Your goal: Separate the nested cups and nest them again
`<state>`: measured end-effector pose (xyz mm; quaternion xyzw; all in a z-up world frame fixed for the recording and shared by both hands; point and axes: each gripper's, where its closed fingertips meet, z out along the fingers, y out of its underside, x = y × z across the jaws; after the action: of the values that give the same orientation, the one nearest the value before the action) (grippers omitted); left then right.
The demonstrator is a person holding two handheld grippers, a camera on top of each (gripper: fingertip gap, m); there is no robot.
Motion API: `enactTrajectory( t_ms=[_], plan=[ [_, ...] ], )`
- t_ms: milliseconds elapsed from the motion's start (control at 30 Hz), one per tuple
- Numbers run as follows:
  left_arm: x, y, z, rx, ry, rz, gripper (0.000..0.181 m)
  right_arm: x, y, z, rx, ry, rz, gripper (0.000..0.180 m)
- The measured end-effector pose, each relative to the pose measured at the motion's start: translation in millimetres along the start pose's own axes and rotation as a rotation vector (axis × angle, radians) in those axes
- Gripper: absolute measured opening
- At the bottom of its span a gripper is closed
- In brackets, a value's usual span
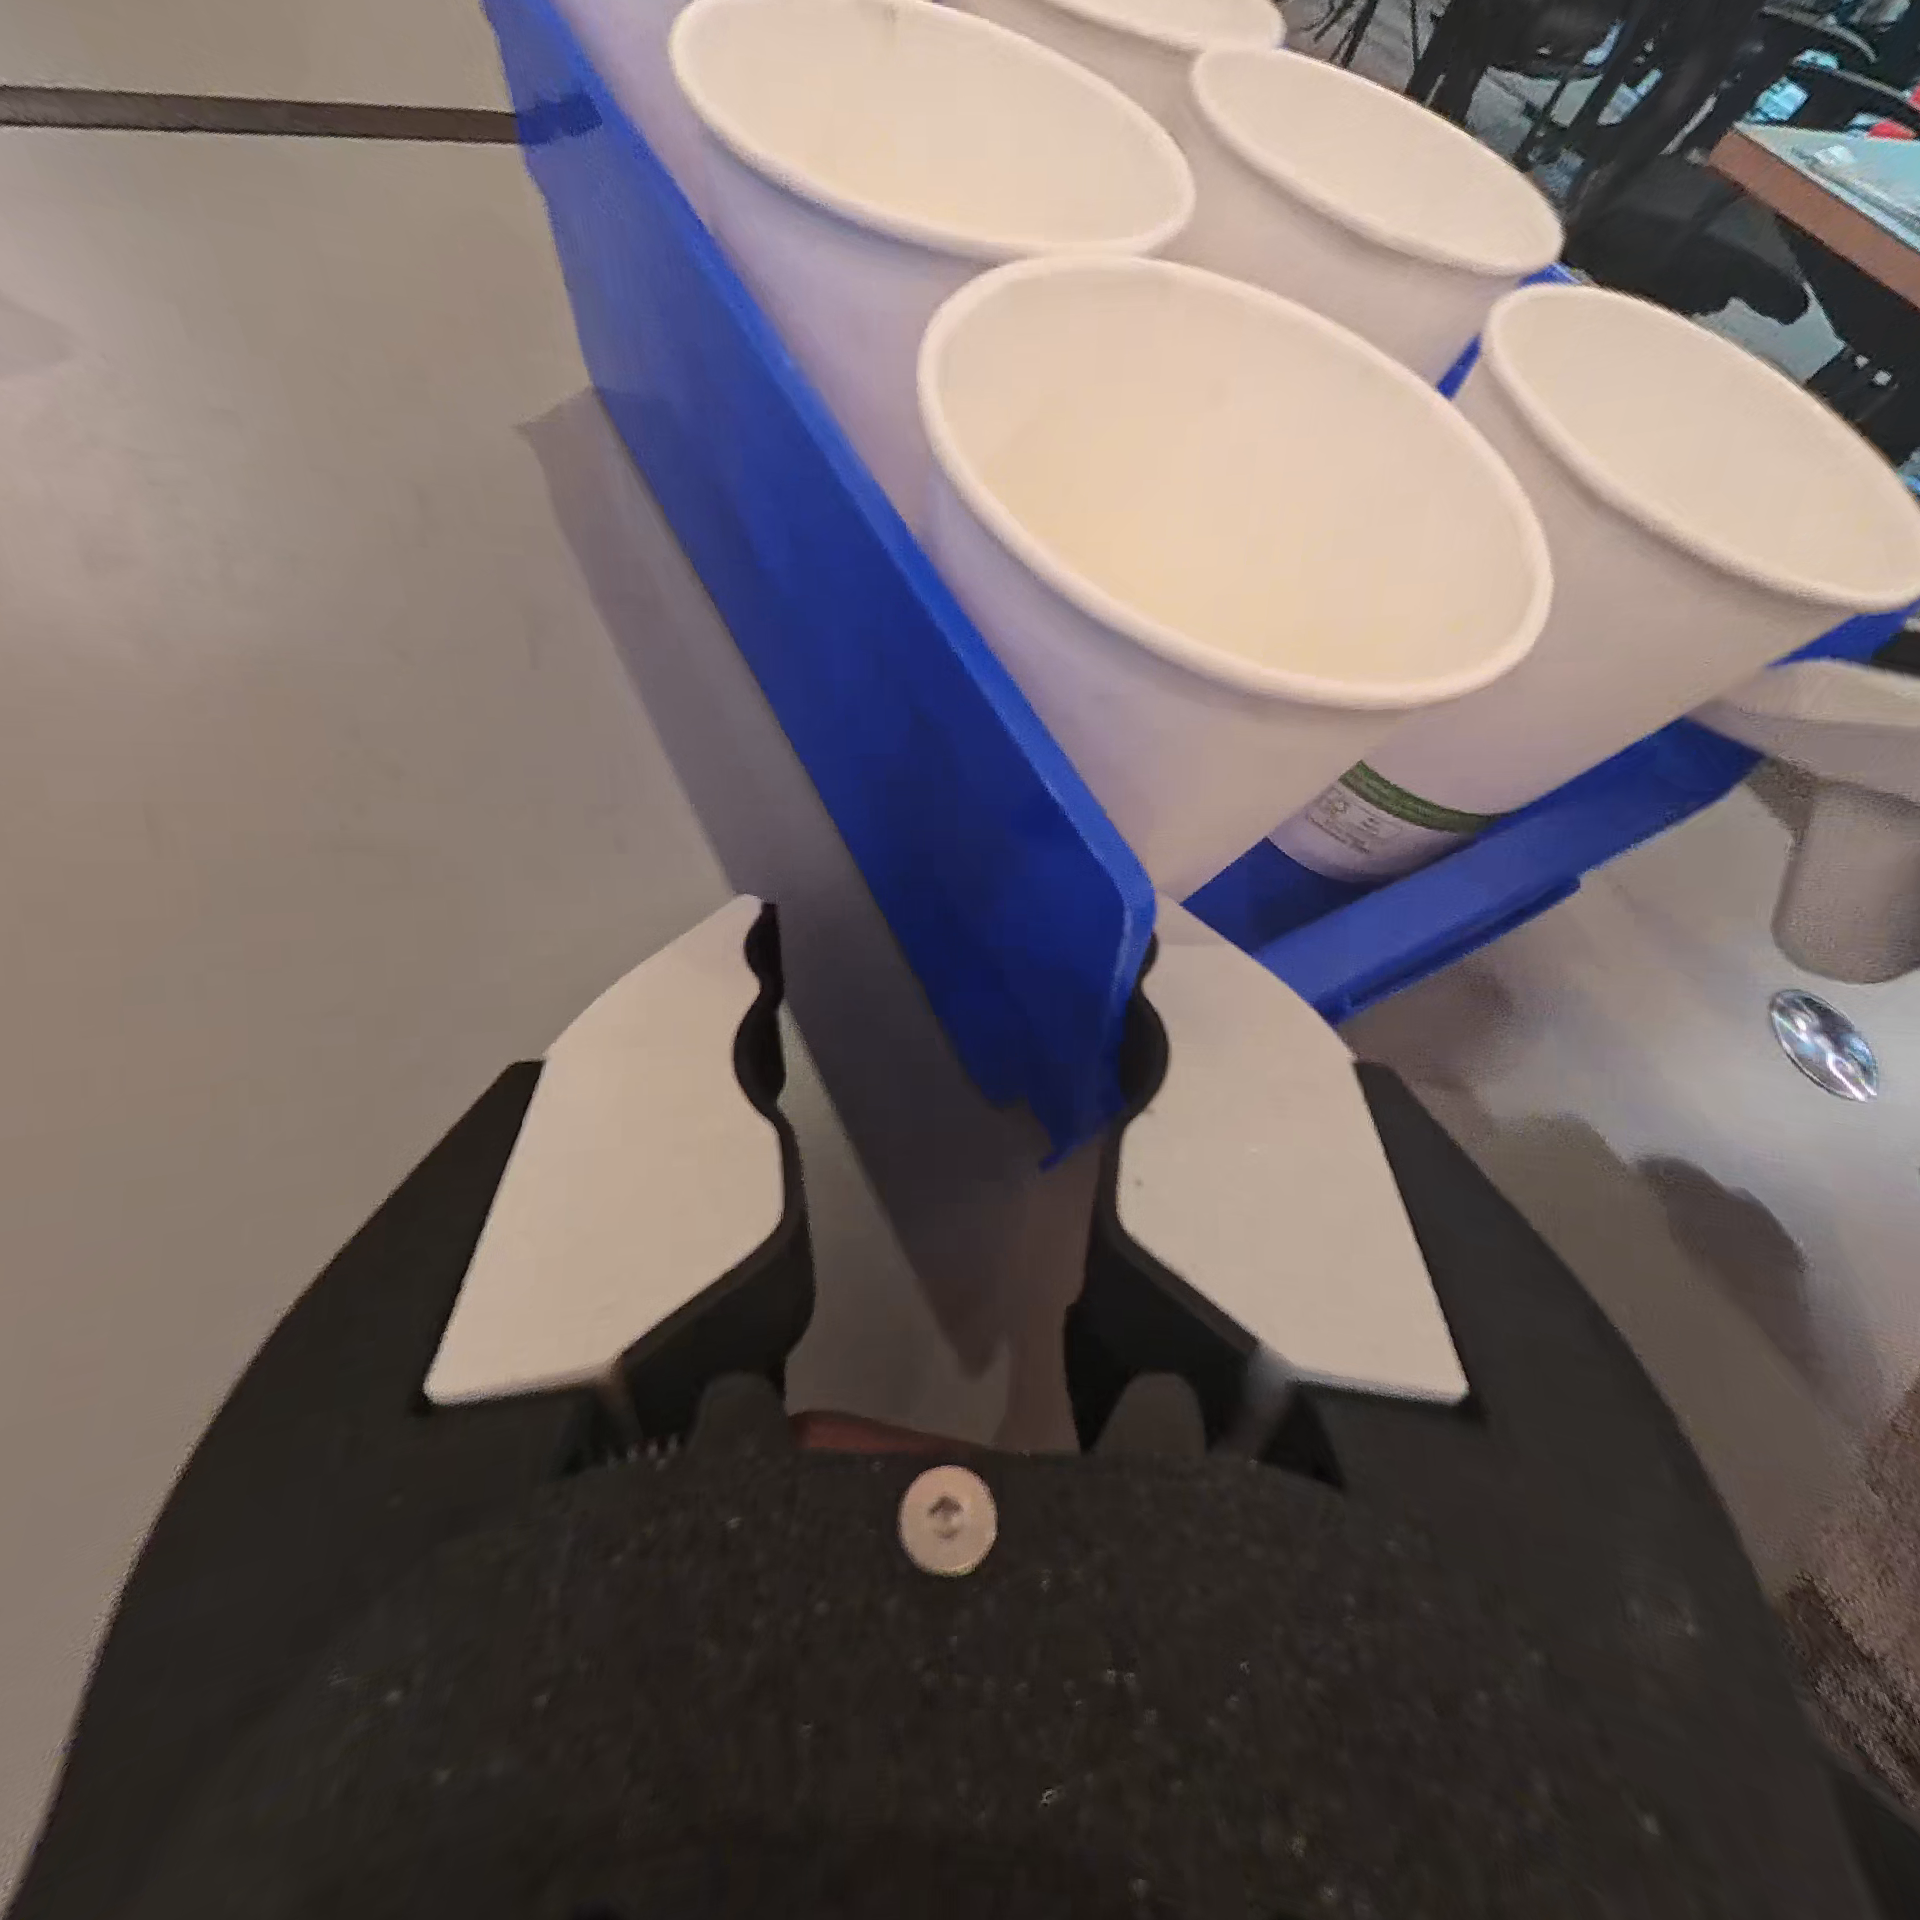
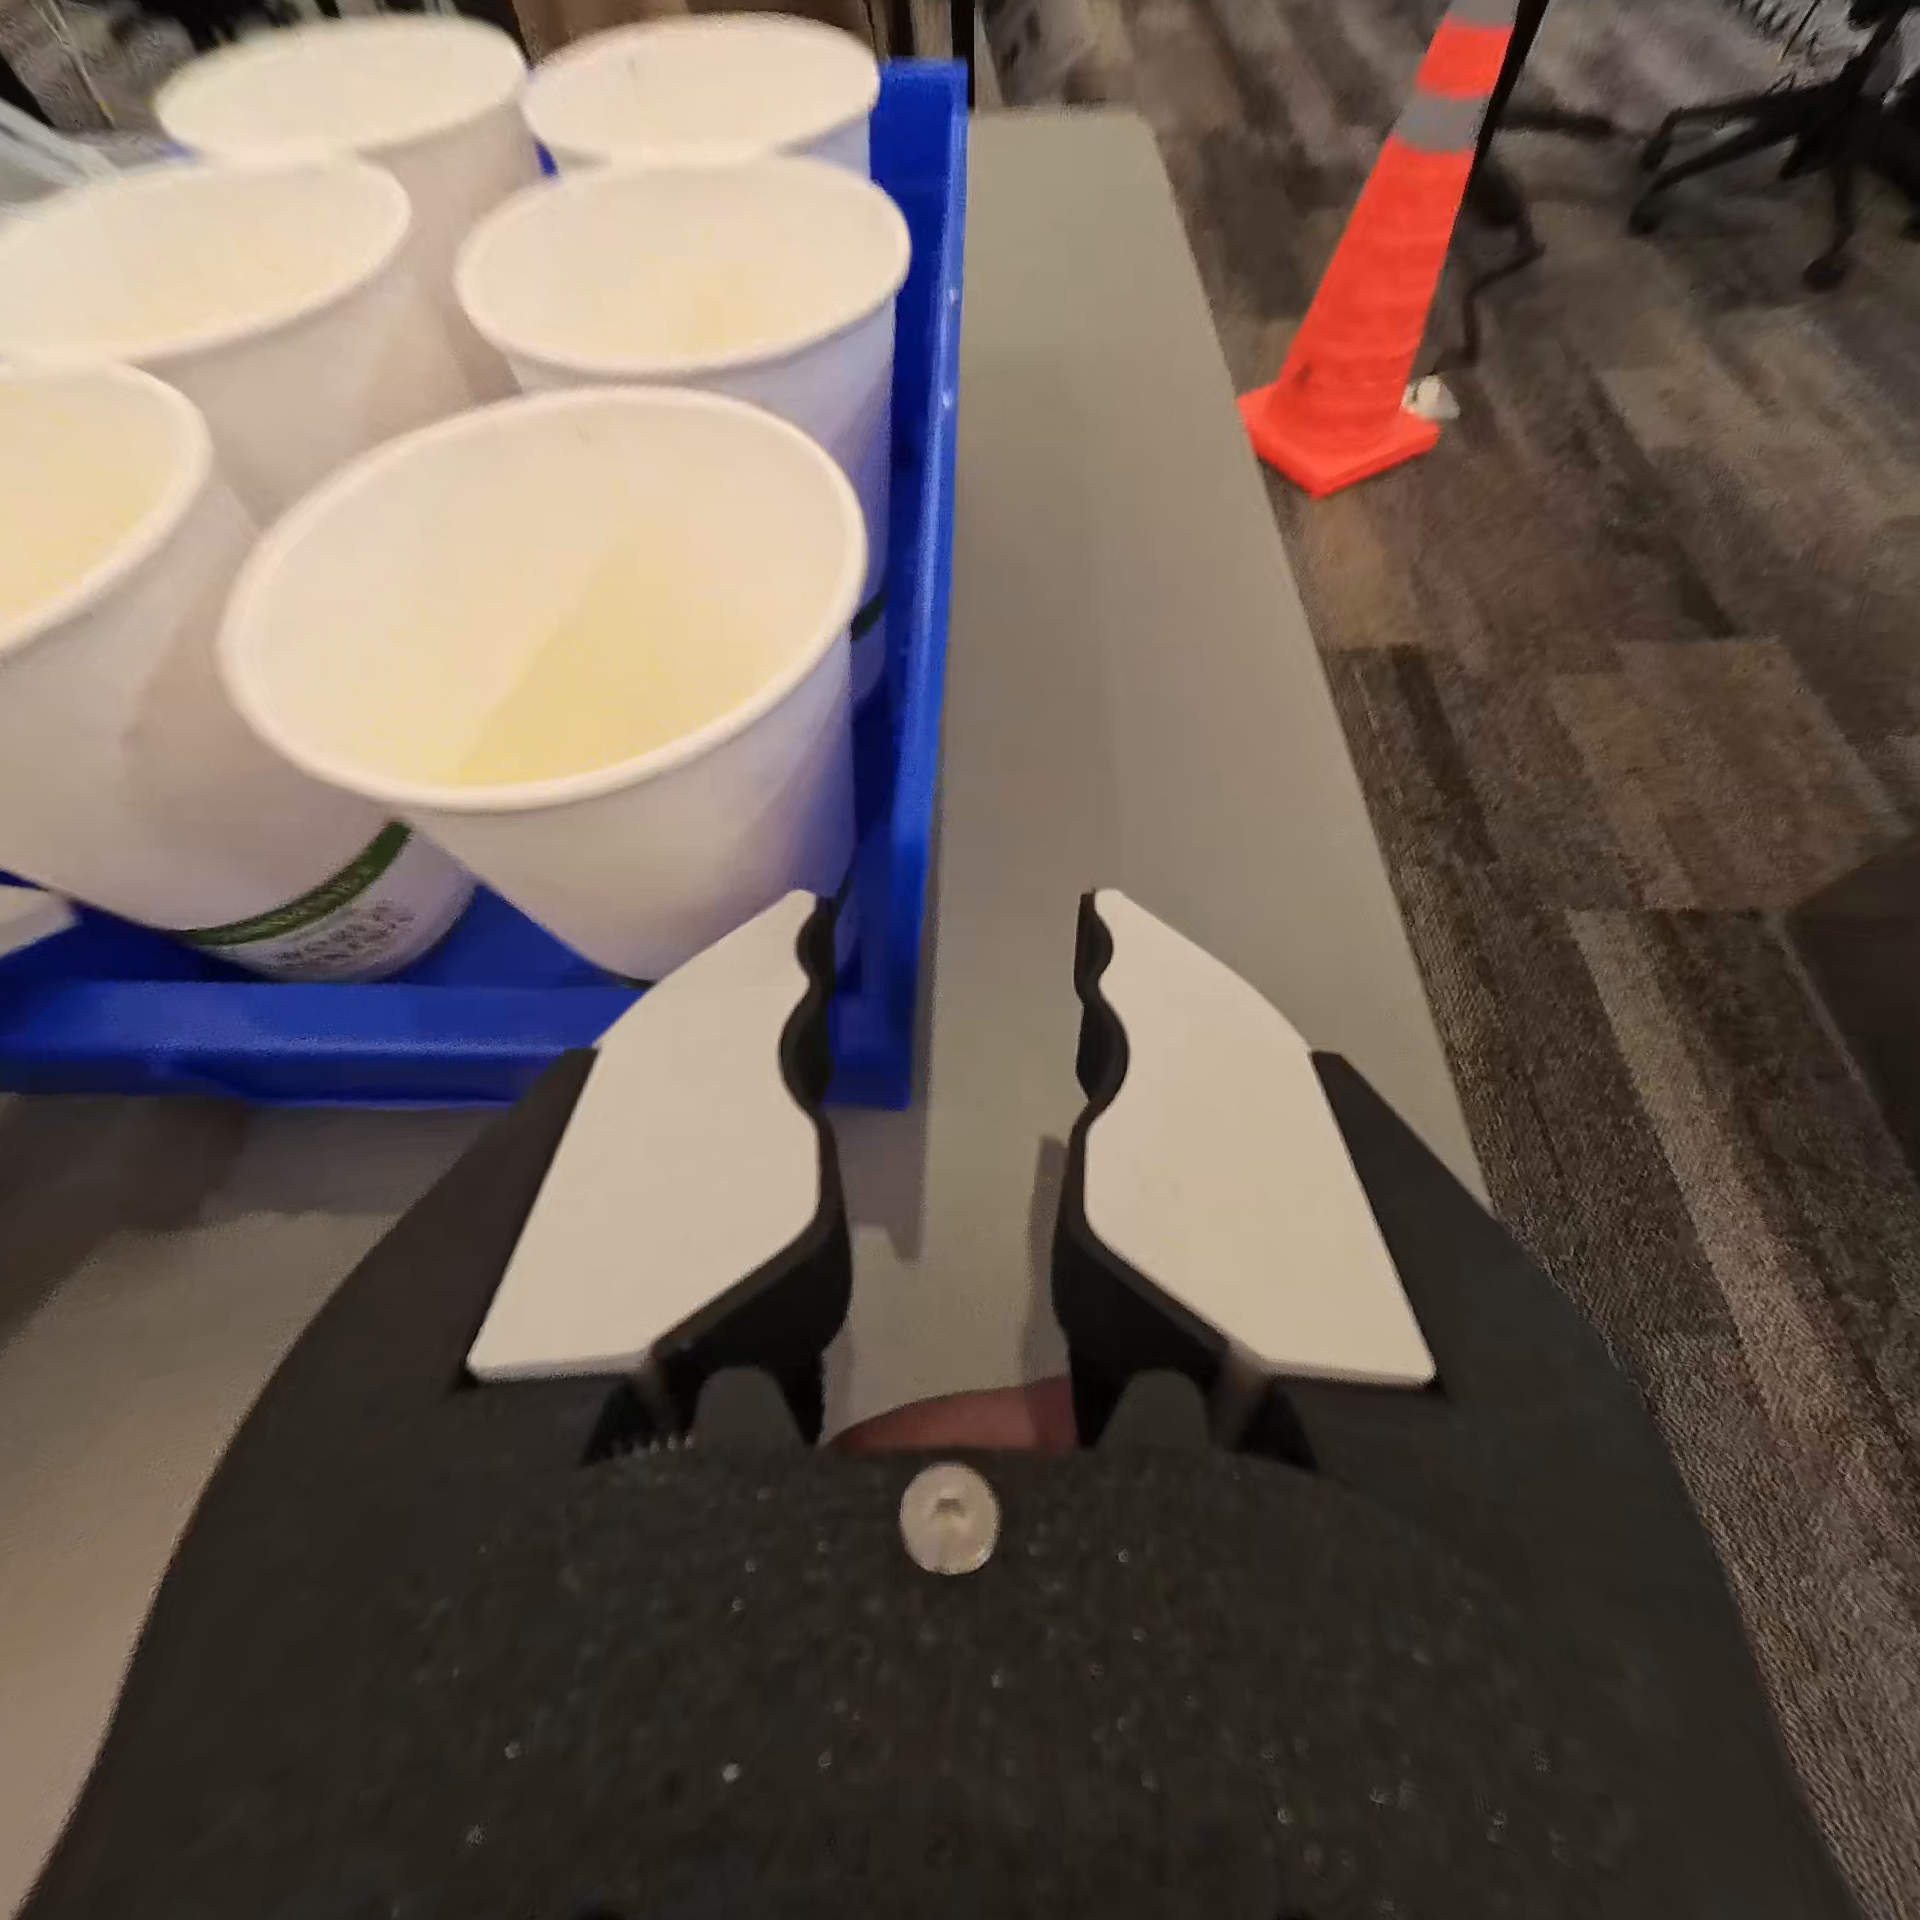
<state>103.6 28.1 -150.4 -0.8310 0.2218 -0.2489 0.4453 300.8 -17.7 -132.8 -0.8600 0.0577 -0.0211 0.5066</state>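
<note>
Grey table [image 2: 1081, 582] — blue tray [image 2: 920, 436] of cups on it.

The left gripper [image 1: 951, 940] and the right gripper [image 2: 956, 930] are of identical construction. Each has a broad black body with a rough, granular, speckled surface that widens toward the camera into two flared shoulders. A single round silver screw with a recessed socket head sits on the centre line near the front edge of each body. Two fingers [image 1: 644, 1164] project forward from the body; their upper faces are flat, light grey plates with angled outlines tapering to a point. The inner gripping edges are black and cut in a wavy, scalloped profile. Small black ribbed teeth show at the base of the fingers [image 2: 686, 1174].
</note>
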Motion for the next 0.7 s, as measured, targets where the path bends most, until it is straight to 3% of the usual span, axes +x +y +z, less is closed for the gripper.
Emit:
enactTrajectory(
  t_ms=[133, 200, 233, 467, 700],
  plan=[
    [-3.2, -4.7, 2.7, 0.014, -0.017, 0.041, 0.023, -12.9, -1.0, 25.5, 0.019, -0.068, 0.06, 0.031],
    [-8.1, -6.6, 4.9, 0.003, -0.066, 0.085, 0.018, -24.6, -4.7, 29.2, 0.039, -0.115, 0.093, 0.007],
    [-10.7, -7.8, 5.9, 0.0, -0.092, 0.106, 0.017, -25.0, -5.8, 29.8, 0.05, -0.087, 0.099, 0.005],
    [-43.9, -15.4, -13.8, 0.078, -0.216, 0.128, 0.004, -59.7, -1.2, 12.5, 0.122, 0.079, 0.161, 0.002],
    [-102.0, -21.1, -95.8, 0.145, -0.309, 0.149, 0.004, -153.7, -14.4, -8.5, 0.181, -0.011, 0.161, 0.003]
  ],
)
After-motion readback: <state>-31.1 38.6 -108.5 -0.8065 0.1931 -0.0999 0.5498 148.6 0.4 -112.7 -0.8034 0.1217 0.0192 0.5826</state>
